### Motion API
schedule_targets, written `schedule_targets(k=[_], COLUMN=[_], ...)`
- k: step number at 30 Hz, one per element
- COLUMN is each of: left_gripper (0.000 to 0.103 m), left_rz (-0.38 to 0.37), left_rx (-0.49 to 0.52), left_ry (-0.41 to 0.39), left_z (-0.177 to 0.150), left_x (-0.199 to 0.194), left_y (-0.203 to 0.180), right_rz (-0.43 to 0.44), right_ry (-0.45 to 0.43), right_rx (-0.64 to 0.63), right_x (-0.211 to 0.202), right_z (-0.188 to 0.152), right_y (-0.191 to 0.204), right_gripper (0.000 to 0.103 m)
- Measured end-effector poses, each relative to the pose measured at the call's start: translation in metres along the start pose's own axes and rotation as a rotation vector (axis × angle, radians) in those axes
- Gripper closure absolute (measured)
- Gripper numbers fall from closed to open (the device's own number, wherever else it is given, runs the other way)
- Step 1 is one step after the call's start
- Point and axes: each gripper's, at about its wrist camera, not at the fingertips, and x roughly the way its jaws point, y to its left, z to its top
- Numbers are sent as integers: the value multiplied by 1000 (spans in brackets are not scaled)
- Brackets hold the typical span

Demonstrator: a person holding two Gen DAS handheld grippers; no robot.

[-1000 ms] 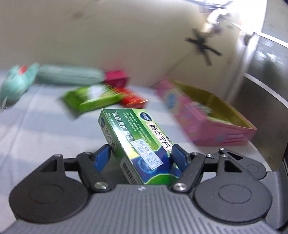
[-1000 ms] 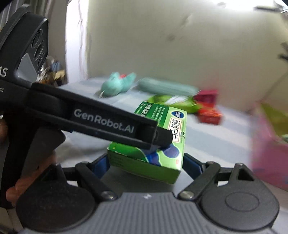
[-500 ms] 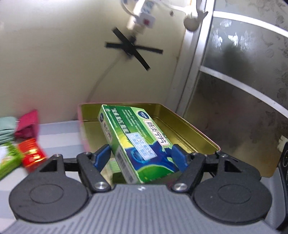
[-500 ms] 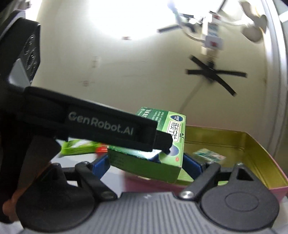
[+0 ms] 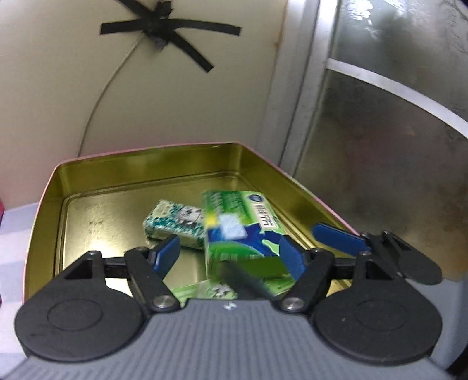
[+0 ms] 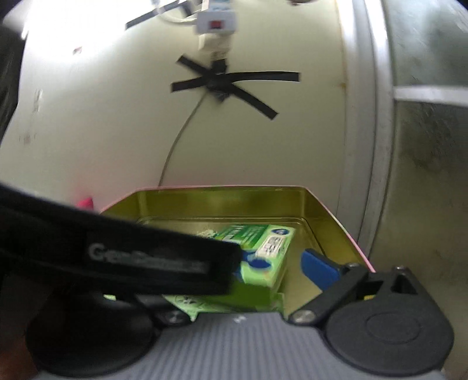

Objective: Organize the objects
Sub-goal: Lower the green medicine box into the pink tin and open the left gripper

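A green medicine box (image 5: 242, 231) hangs blurred over the open gold-lined tin (image 5: 87, 181), whose outside is pink. The box sits between the pads of my left gripper (image 5: 228, 257). It rests against the right pad and a gap shows at the left pad. My right gripper (image 6: 234, 263) is opening. Its right pad (image 6: 318, 269) stands clear of the box (image 6: 263, 251). Its left finger is hidden behind the black body of the left gripper (image 6: 131, 257). A small teal patterned packet (image 5: 172, 222) and a pale green packet (image 5: 201, 289) lie in the tin.
Behind the tin is a cream wall with a black tape cross (image 5: 163, 26) and a thin cable. A frosted glass door in a metal frame (image 5: 380, 146) stands close on the right. Striped cloth (image 5: 14, 233) shows at the left. A red item (image 6: 86, 203) lies beyond the tin.
Both grippers swung right from the striped surface to above the tin. The right jaws widened off the box. The box has turned and left the left gripper's left pad.
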Motion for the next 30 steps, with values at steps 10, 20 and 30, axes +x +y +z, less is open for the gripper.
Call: schedule_targets(k=[10,20,30], left_gripper=[26,26,25], left_rz=[81,176,336], left_rx=[51,68,8], left_ry=[-72,-128,-94], left_z=[-14,-21,-49], left_x=[-49,-110,-141], left_y=[2,29,93], right_rz=[30,116,216], right_ry=[-100,-153,-167], right_rx=[-55,-17,-46], right_x=[-37,-85,-109], right_z=[-8,-13,-26], right_y=[23,70,124], right_gripper=[3,3,4])
